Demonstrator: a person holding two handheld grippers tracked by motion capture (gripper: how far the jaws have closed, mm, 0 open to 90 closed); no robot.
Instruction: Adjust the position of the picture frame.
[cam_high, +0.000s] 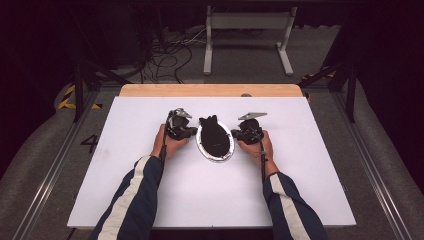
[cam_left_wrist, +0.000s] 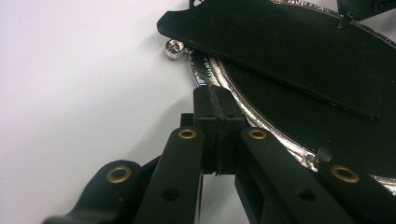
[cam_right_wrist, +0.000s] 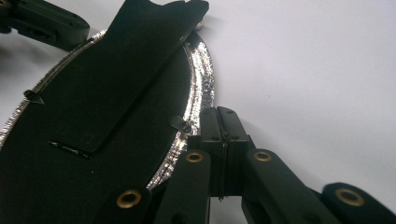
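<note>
An oval black dish with a crinkled silver rim (cam_high: 200, 145) lies in the middle of the white board. A flat black piece with a notched far end (cam_high: 210, 125) rests on it, overhanging the rim. My left gripper (cam_high: 192, 132) sits just left of the dish; in the left gripper view its jaws (cam_left_wrist: 218, 109) are pressed together with nothing between them, their tip against the rim (cam_left_wrist: 205, 74). My right gripper (cam_high: 236, 134) sits just right of the dish, jaws (cam_right_wrist: 223, 122) shut and empty beside the rim (cam_right_wrist: 201, 84). A small silver ball (cam_left_wrist: 173, 48) lies by the flat piece (cam_left_wrist: 289, 51).
The white board (cam_high: 300, 190) covers a table with a wooden strip (cam_high: 210, 90) along the far edge. Beyond it stand a white frame (cam_high: 248, 37) and loose cables (cam_high: 167, 55) on the floor. Metal rails (cam_high: 372, 175) run along both sides.
</note>
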